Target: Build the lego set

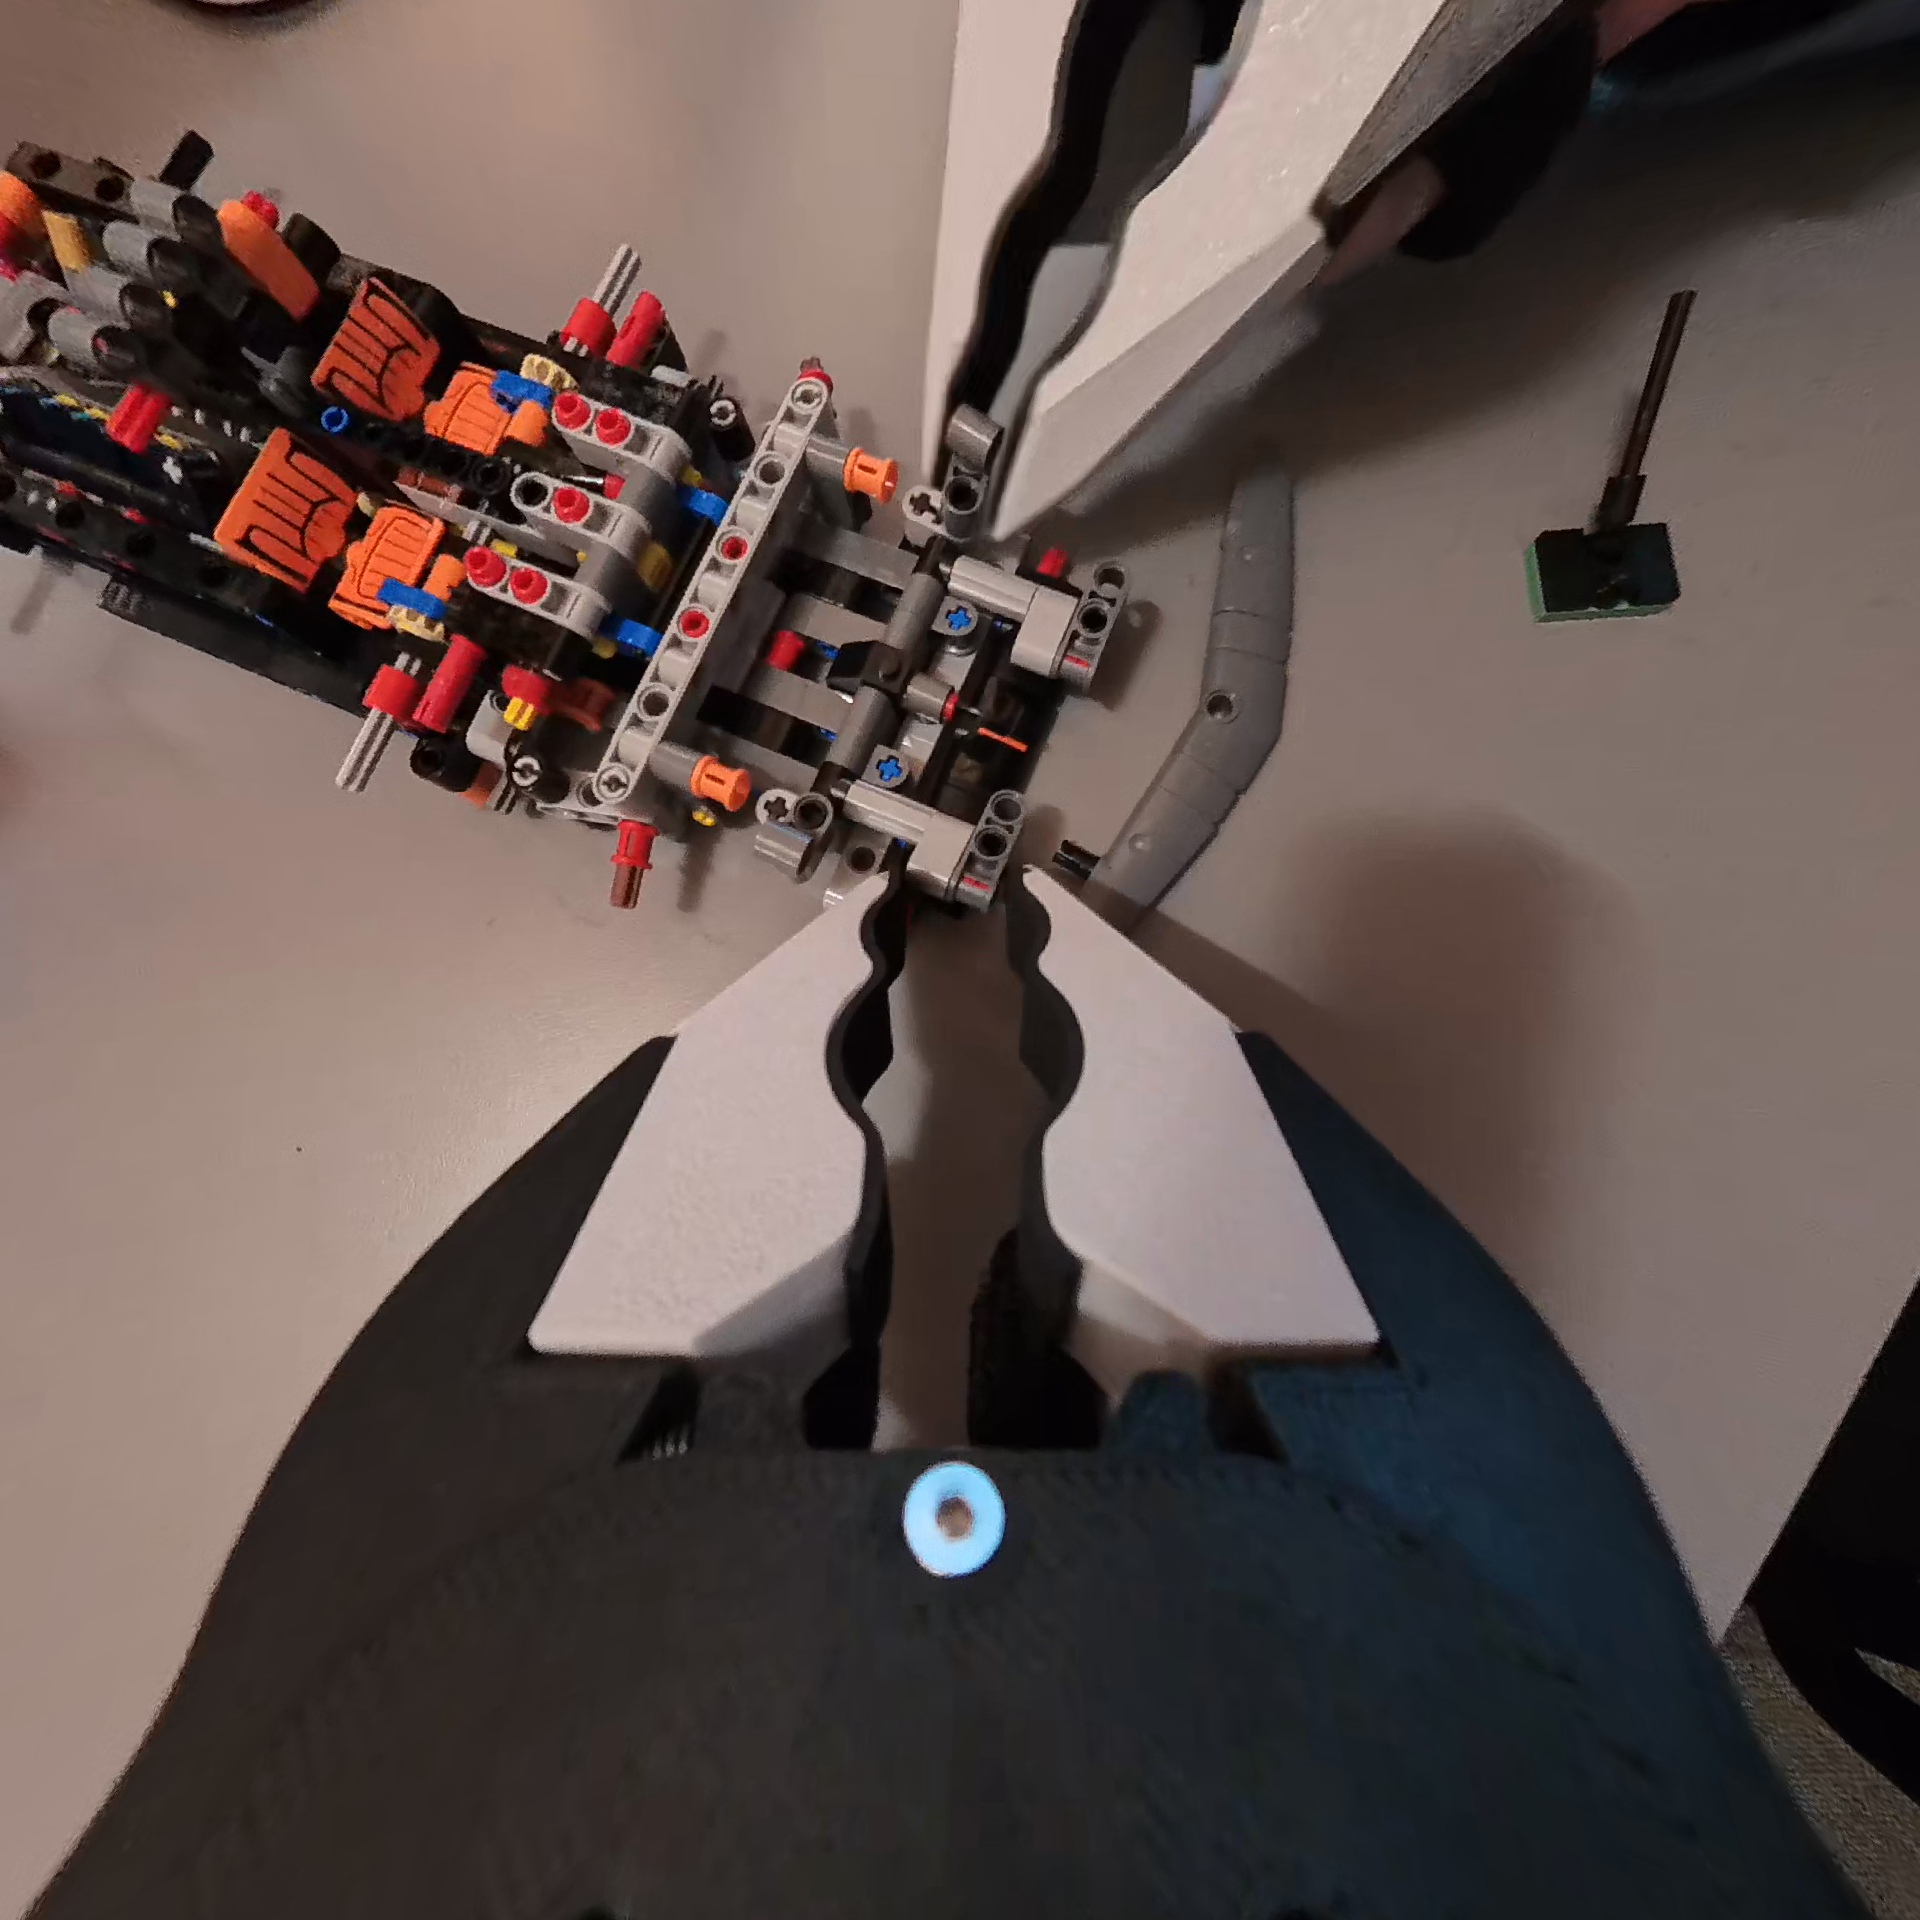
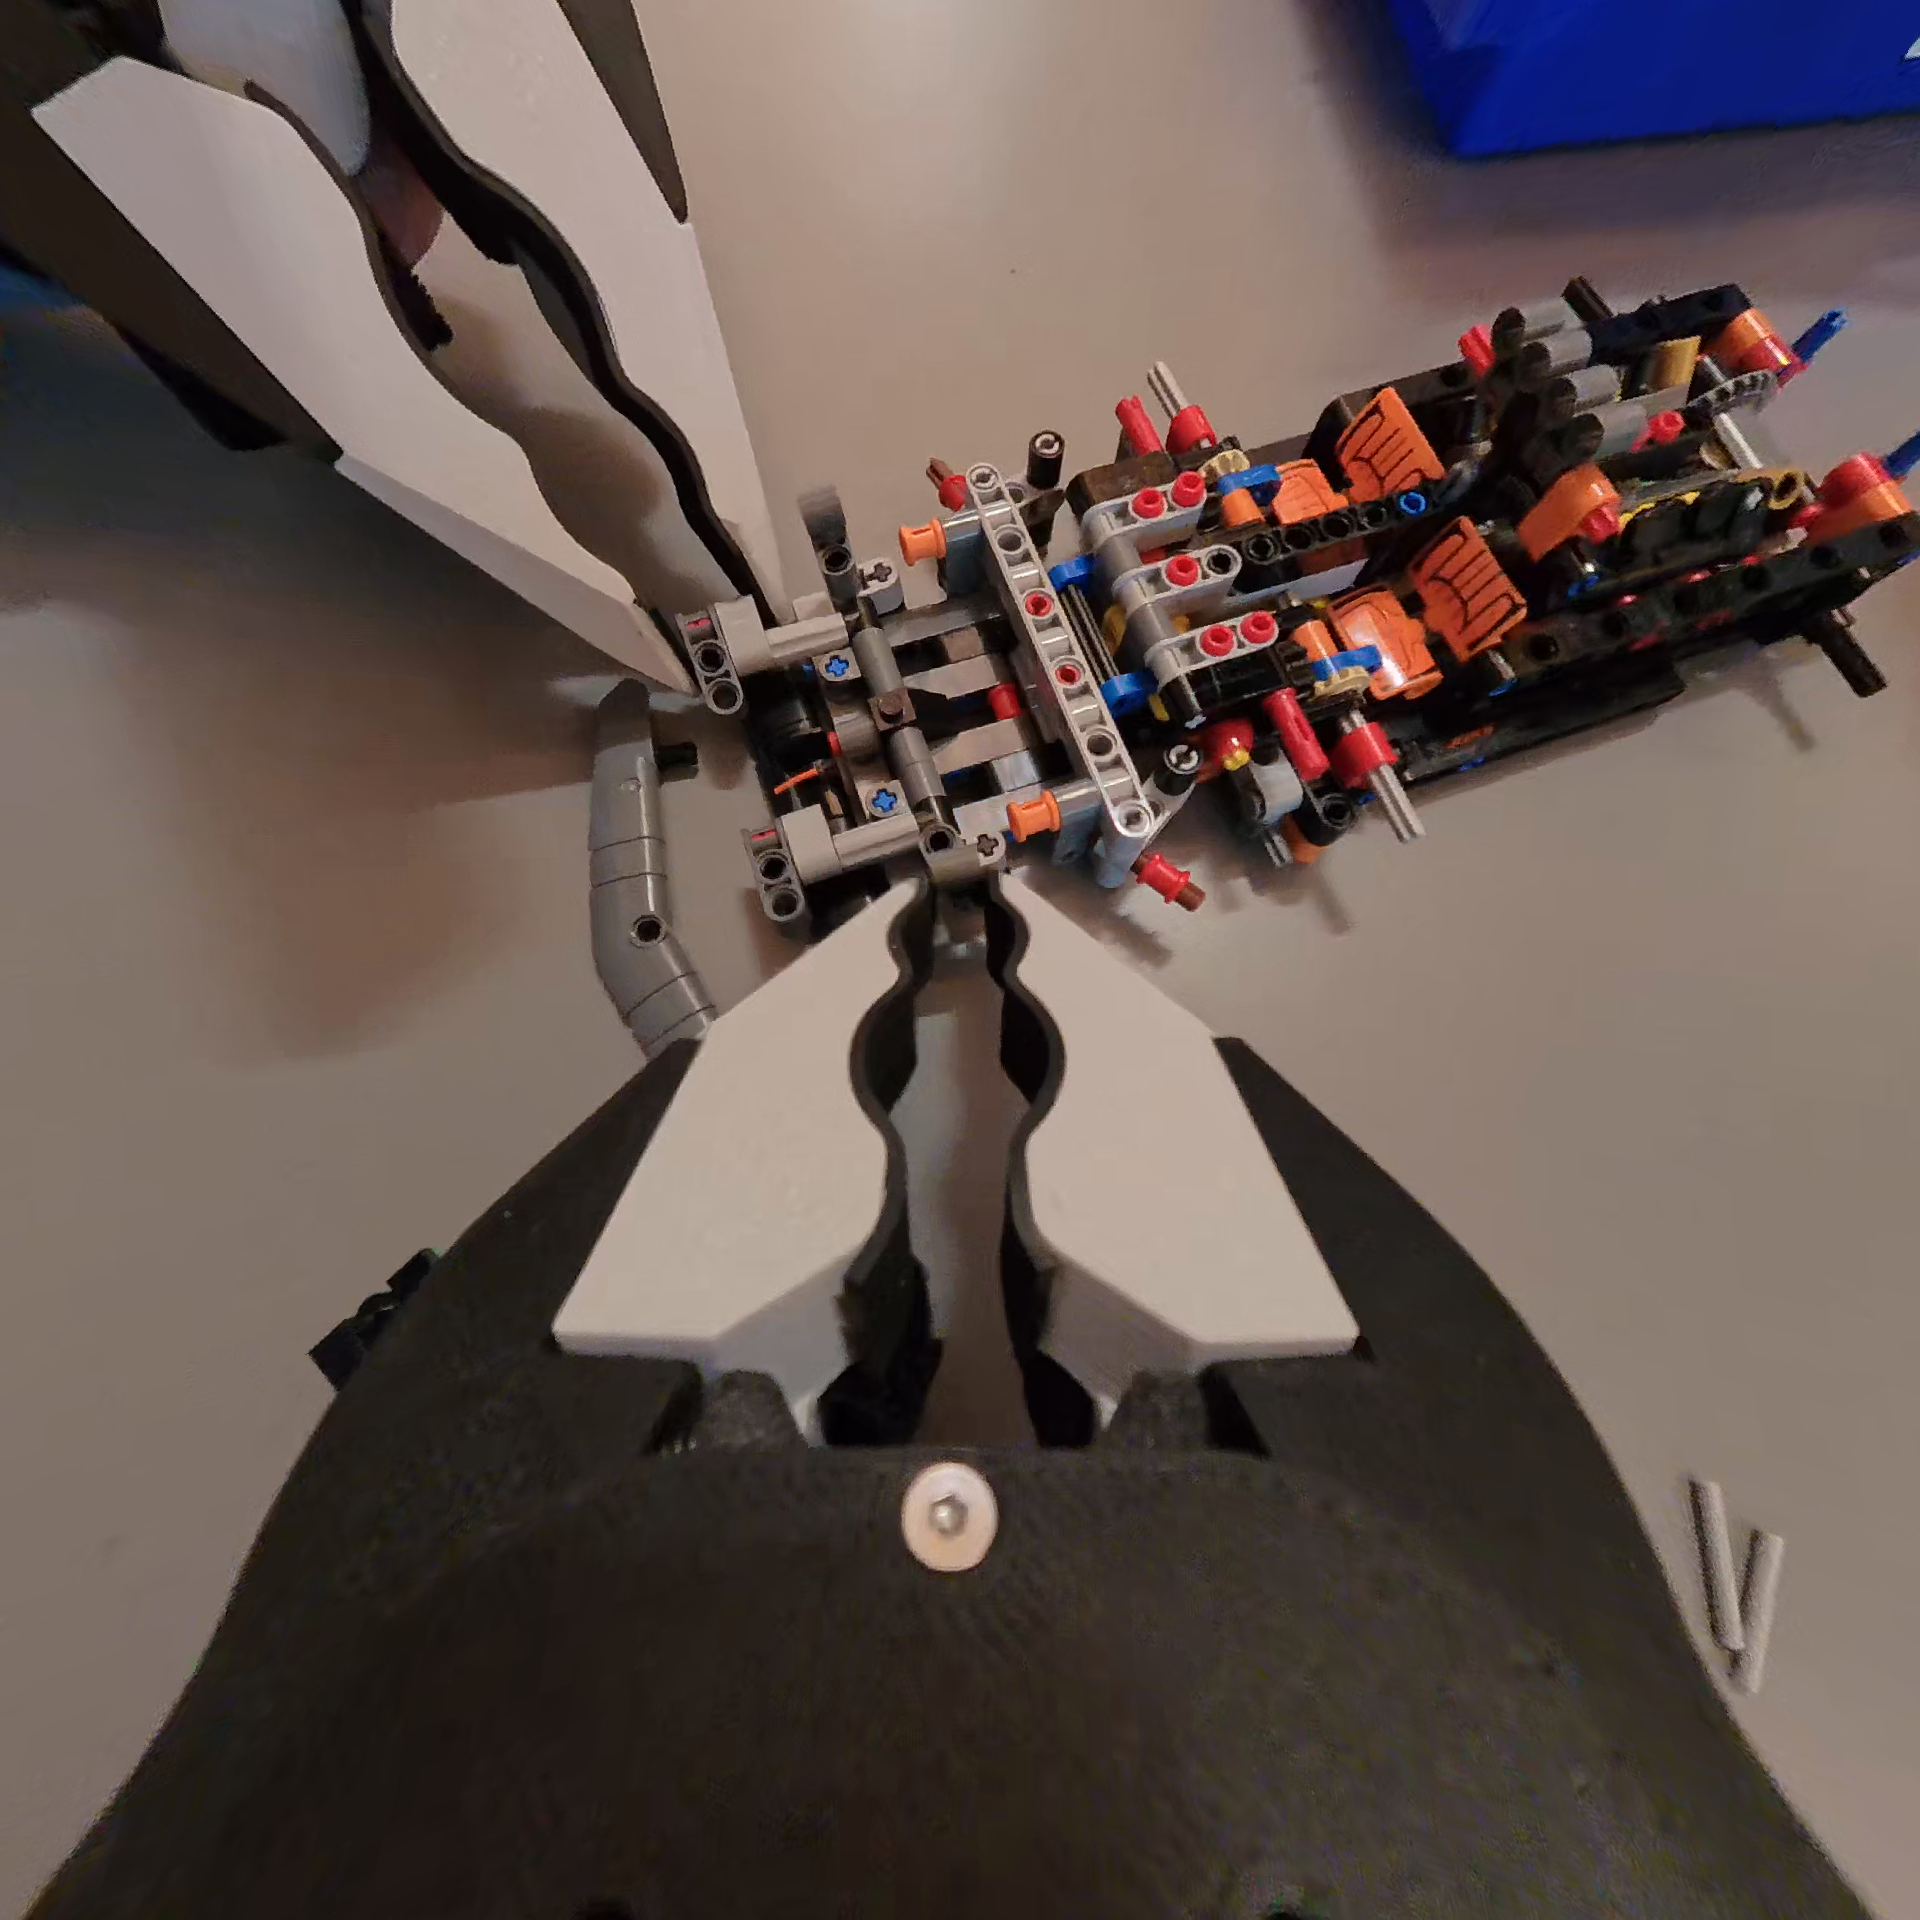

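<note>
The lego model [image 1: 665,623], a long black, grey and orange car chassis, lies on the table; it also shows in the right wrist view [image 2: 1060,644]. My left gripper [image 1: 956,883] is shut on the grey corner block [image 1: 971,842] at the model's near end and steadies it. My right gripper [image 2: 961,894] is shut on a small grey connector [image 2: 956,864] and holds it against the opposite corner of the same end. In the left wrist view the right gripper [image 1: 977,509] comes in from the top. In the right wrist view the left gripper [image 2: 727,644] comes in from the top left.
A curved grey panel piece [image 1: 1236,675] lies just beyond the model's end, also in the right wrist view [image 2: 634,883]. A black axle on a dark green piece [image 1: 1605,566] lies to the right. Two grey axles [image 2: 1735,1600] and a blue box [image 2: 1662,73] lie farther off. The grippers' ends are close to 7 cm from one another.
</note>
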Available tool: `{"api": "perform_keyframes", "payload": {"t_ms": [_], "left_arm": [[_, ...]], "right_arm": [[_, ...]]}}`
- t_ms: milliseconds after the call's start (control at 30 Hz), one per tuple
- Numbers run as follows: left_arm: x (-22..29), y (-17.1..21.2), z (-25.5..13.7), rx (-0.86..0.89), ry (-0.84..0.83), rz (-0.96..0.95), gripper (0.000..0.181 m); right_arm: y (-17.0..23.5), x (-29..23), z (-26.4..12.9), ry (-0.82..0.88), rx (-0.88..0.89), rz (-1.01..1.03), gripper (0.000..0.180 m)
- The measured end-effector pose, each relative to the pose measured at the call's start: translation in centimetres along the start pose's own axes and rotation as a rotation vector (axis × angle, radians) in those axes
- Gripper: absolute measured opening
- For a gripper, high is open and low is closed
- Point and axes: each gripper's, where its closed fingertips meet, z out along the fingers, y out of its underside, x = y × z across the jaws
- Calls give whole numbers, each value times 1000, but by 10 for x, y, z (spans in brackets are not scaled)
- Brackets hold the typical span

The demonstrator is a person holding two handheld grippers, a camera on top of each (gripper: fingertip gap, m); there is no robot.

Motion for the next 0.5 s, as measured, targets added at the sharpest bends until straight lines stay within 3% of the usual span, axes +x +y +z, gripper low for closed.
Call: {"api": "perform_keyframes", "payload": {"t_ms": [133, 333, 500], "left_arm": [[0, 0, 0, 5, 2, -2, 16], [-1, -1, 1, 5, -1, -1, 16], [-2, -2, 1, 14, 1, -5, 16]], "right_arm": [[-6, 0, -4, -24, 30, -30, 17], [-8, 0, 0, -48, 31, -64, 8], [-8, 2, 0, -38, 39, 17, 6]]}}
